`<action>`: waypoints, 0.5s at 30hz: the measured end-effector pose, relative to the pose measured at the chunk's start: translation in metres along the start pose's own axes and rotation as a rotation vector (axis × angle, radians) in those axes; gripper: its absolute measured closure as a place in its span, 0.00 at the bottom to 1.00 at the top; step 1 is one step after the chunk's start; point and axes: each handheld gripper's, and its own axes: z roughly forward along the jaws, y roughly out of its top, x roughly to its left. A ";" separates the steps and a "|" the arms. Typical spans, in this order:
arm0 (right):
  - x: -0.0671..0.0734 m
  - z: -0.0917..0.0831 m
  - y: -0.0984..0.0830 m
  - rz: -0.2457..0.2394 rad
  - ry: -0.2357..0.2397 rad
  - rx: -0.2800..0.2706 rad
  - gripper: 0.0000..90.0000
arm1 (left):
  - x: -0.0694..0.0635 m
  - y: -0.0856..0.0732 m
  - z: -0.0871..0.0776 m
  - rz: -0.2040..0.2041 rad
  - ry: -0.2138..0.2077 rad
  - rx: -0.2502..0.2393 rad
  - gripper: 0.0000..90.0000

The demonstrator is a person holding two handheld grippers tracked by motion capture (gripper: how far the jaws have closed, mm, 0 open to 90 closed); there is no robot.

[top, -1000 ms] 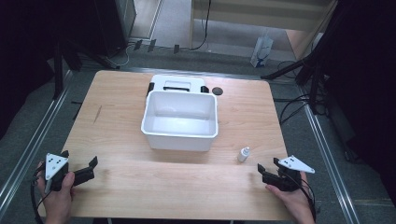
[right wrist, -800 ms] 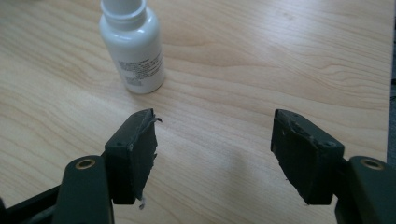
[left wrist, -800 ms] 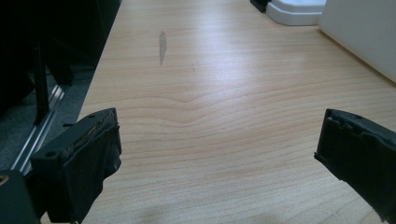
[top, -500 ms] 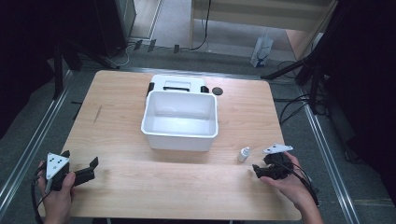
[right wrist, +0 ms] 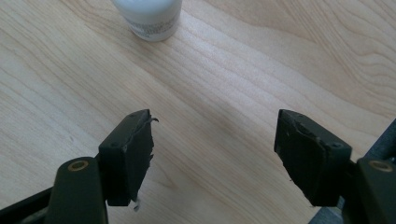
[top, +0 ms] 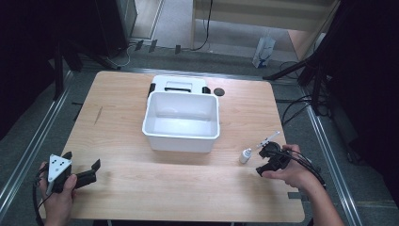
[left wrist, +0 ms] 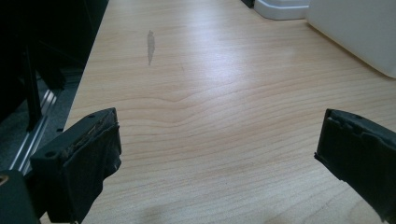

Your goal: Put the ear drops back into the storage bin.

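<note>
A light wooden table (top: 117, 117) carries an empty white tub (top: 181, 137) at its centre, with a flat white box (top: 179, 84) touching the tub's far wall at twelve o'clock and a small black disc (top: 219, 91) just beside that box, at one o'clock. A small white bottle (top: 245, 155) stands upright at four o'clock from the tub — apart from it — and a grey smudge (top: 98, 115) marks the wood at nine o'clock. Beyond the table's far edge, at one o'clock, a white bag (top: 263, 52) stands on the grey floor.
</note>
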 end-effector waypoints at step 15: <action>0.003 -0.018 0.045 -0.100 0.002 0.078 0.41 | 0.000 0.000 0.000 0.010 -0.007 0.003 0.01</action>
